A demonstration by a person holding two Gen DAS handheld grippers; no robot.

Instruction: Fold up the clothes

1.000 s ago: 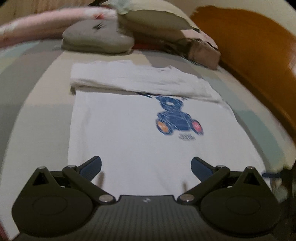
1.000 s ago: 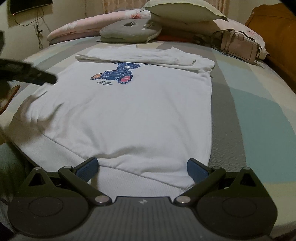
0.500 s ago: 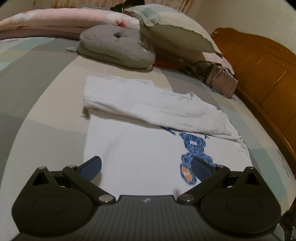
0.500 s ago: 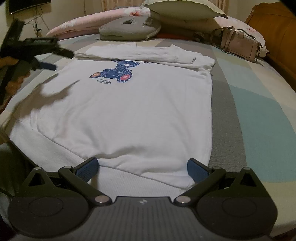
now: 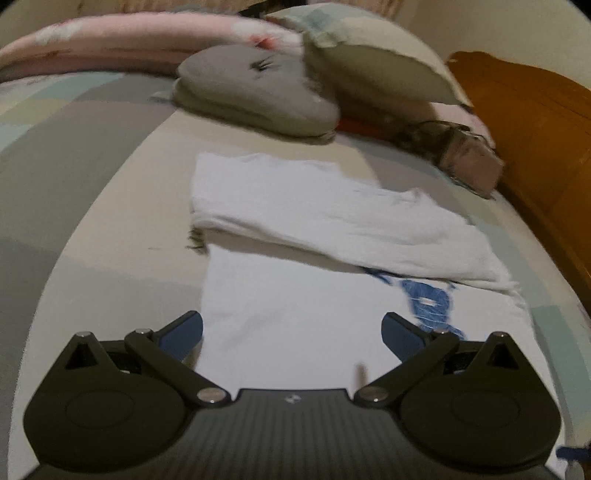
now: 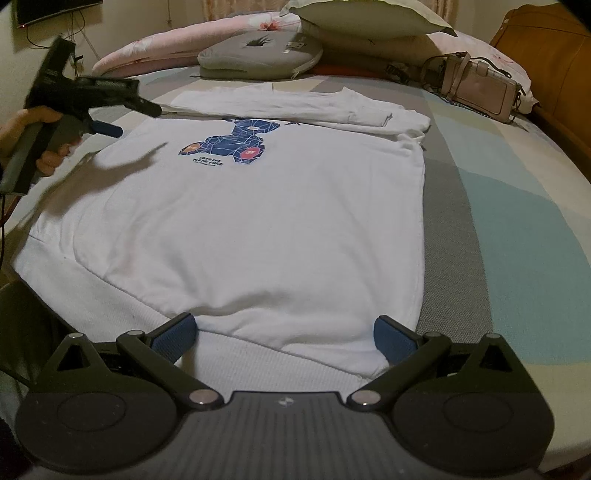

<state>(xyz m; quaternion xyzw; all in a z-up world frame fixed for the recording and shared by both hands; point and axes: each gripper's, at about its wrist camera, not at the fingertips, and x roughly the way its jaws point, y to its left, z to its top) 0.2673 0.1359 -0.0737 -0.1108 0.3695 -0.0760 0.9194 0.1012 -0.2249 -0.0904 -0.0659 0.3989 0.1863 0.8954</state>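
A white sweatshirt [image 6: 258, 221] with a blue bear print [image 6: 232, 142] lies flat on the bed, front up. Its sleeves [image 6: 295, 105] are folded across the chest near the collar. My right gripper [image 6: 284, 334] is open at the hem, its blue pads [image 6: 173, 336] resting just over the ribbed edge with nothing between them. My left gripper [image 5: 291, 332] is open above the shirt's left side, facing the folded sleeves [image 5: 332, 214]. The right wrist view shows the left gripper [image 6: 129, 118] held in a hand [image 6: 40, 147], hovering beside the shirt's shoulder.
A grey cushion [image 6: 258, 55], pillows [image 6: 365, 18] and a pink quilt [image 6: 155, 48] lie at the head of the bed. A beige handbag [image 6: 480, 88] sits at the back right beside the wooden headboard [image 6: 546, 44]. Striped bedspread [image 6: 517, 221] shows to the right of the shirt.
The left gripper has moved up along the shirt's left side toward the folded sleeves, staying open. The right gripper has held still at the hem.
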